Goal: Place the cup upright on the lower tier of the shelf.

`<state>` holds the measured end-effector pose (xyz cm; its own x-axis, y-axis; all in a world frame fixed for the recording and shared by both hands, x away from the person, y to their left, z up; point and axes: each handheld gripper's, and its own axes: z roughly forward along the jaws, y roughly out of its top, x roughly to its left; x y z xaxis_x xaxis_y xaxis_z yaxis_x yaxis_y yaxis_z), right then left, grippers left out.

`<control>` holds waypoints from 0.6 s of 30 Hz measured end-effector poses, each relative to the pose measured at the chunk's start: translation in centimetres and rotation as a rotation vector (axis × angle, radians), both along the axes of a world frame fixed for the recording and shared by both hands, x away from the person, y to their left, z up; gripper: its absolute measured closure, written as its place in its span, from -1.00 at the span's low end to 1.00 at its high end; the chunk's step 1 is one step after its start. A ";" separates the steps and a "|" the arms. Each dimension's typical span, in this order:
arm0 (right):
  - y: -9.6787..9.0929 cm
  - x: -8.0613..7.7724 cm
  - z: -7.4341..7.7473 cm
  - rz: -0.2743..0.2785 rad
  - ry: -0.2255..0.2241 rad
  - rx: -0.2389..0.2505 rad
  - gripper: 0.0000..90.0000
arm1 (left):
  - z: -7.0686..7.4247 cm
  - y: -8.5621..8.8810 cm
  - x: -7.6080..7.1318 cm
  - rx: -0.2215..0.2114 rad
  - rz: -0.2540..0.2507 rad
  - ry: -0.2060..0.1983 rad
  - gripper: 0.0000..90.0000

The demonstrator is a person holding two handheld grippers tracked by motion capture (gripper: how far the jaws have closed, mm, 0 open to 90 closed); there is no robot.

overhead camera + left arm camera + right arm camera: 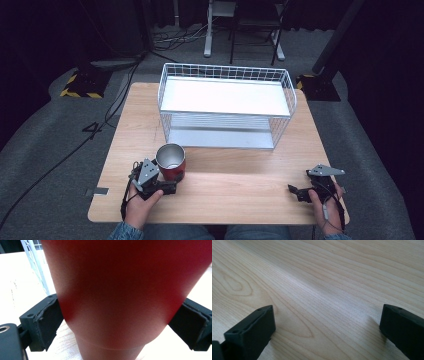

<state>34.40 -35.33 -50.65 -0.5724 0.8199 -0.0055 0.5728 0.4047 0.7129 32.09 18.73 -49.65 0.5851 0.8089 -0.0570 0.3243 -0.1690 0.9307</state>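
Red and matte on the outside, bare polished metal on the inside, a tumbler stands upright on the near-left part of the table, its round mouth open to the ceiling. Its wall tapers downward and steps in to a narrower foot, with a fine seam ringing that step in the left gripper view. The left gripper is clamped on it: 2 black jaws with rough-cut foam-like pads press against opposite sides of the lower body, flush on the red surface. A grey three-cornered plate sits on top of this gripper, and the left hand wraps its handle from below.

The table is pale wood laminate with long, sweeping grain and rounded corners. Behind the tumbler, towards the far edge, stands a white wire rack: a rectangular basket of thin welded mesh with 2 flat, smooth shelves, 1 white on top and 1 greyer below.

The right gripper lies low over the near-right part of the table, well apart from the tumbler, held by the right hand. Its 2 blocky black jaws stand wide apart over bare woodgrain, each casting a soft shadow on it.
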 end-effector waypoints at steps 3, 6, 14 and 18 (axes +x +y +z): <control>0.0 0.0 0.0 0.000 0.000 0.000 -0.99 | -0.1 -0.3 0.1 0.014 0.013 -0.007 -0.87; 0.0 0.0 0.0 0.001 0.000 -0.001 -0.99 | -0.3 -0.6 0.2 0.025 0.031 -0.005 -0.88; 0.0 0.0 0.0 0.000 0.000 0.000 -0.99 | -0.3 -1.2 0.7 0.047 0.066 0.036 -0.87; 0.0 0.0 0.0 0.001 0.000 0.000 -0.99 | -0.3 -1.4 0.9 0.040 0.077 0.060 -0.85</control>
<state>34.41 -35.33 -50.66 -0.5729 0.8196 -0.0060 0.5723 0.4053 0.7129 33.04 17.36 -49.97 0.5178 0.8536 -0.0566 0.3929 -0.1786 0.9021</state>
